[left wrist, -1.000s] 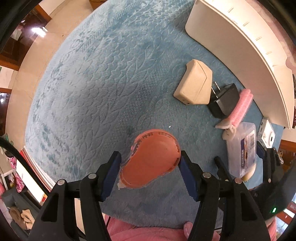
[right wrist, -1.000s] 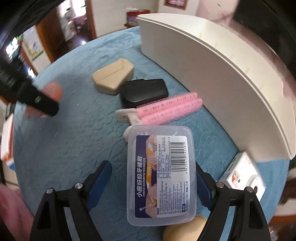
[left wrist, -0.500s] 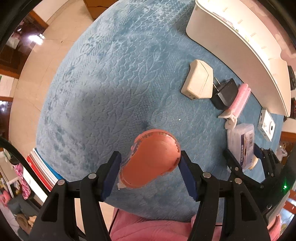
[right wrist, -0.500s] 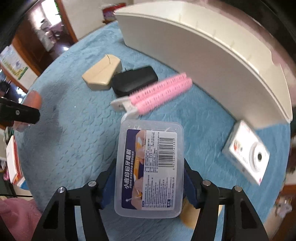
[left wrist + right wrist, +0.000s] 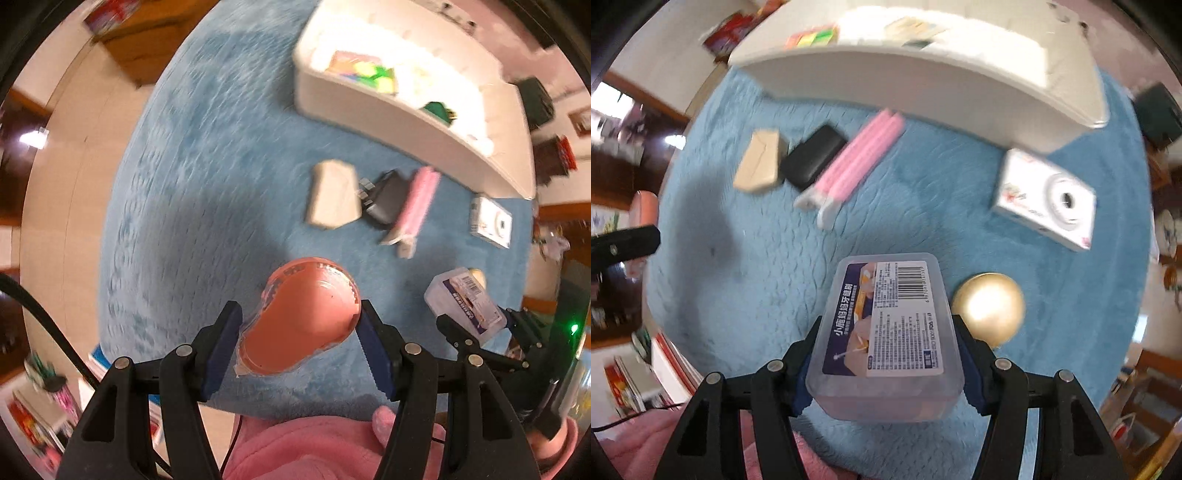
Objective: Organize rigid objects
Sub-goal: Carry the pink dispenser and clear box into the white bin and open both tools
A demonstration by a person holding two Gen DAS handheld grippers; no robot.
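- Landmark: white tray (image 5: 923,85) at the far edge of the blue-covered bench (image 5: 923,206). It already holds coloured blocks at one end and a dark green item further along; contents blurred. Judged to be the bin for this sort.
- White camera (image 5: 1045,201): on the bench just in front of the tray's right end. Looks the most fragile piece, with its lens facing up; take it by the flat long sides, never across the lens.
- Clear plastic box (image 5: 886,332): lifted off the bench, in front of the tray and well apart from it. Right tool (image 5: 886,363) is clamped across its two long walls. Judged light, thin-walled and smooth, so liable to flex or slip; a grip low on the walls, near the stiffer base, seems best.
- Orange tape holder (image 5: 301,321): also in the air, well in front of the tray's left end. Left tool (image 5: 299,343) is closed on its curved edges. Rigid and light by appearance; the rounded outline could let it pivot between the pads.
- Pink hair clip (image 5: 849,166), black charger (image 5: 812,157), tan block (image 5: 759,166): a row on the bench just in front of the tray, touching or nearly so. Clip is long and narrow: grip mid-length. Charger prongs point toward the tan block.
- Gold round lid (image 5: 988,308): on the bench, further from the tray than the camera, just beside the box. Shiny and domed, likely slippery.
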